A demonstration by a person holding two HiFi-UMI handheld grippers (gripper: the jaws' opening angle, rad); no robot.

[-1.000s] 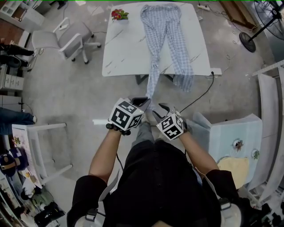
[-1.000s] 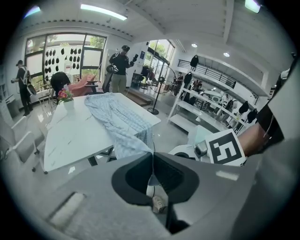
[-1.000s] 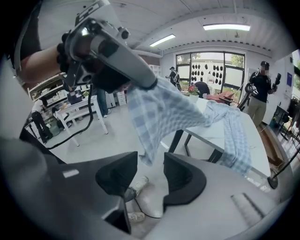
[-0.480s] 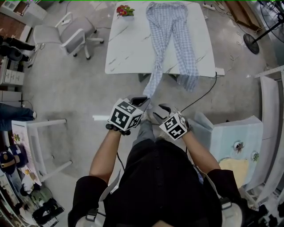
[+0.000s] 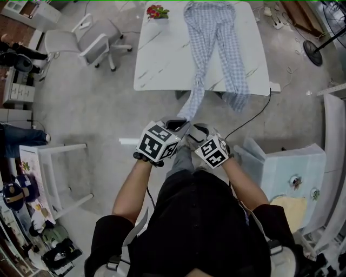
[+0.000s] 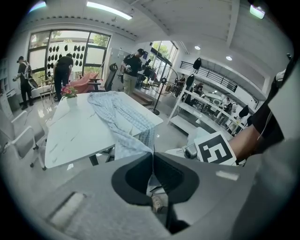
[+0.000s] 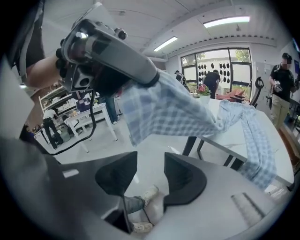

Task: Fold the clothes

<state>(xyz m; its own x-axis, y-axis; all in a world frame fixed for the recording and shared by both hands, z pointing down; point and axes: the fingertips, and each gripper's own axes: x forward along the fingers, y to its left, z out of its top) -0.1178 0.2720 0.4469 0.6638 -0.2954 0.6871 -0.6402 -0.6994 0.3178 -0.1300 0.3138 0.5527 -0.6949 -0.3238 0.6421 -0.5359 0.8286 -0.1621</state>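
Blue checked trousers [image 5: 212, 38] lie along the white table [image 5: 162, 59]. One leg [image 5: 194, 98] stretches off the near edge down to my left gripper [image 5: 178, 124], which is shut on its hem. In the left gripper view the jaws [image 6: 152, 155] are pressed together and the cloth [image 6: 126, 140] runs up from them to the table. My right gripper [image 5: 195, 133] is just right of the left one. Its jaws [image 7: 151, 169] have just been opening and hold nothing. The held cloth [image 7: 173, 112] hangs above and ahead of them. The other leg [image 5: 237, 97] droops over the table edge.
A flower pot [image 5: 157, 12] stands on the table's far left corner. A grey office chair [image 5: 92, 40] is left of the table, a white frame [image 5: 54, 173] at my left, a pale blue seat [image 5: 286, 167] at my right. A black cable [image 5: 254, 116] crosses the floor.
The table and trousers have shifted right and a little lower in the head view. Both grippers have edged right, still close together. The left one keeps its hold on the leg.
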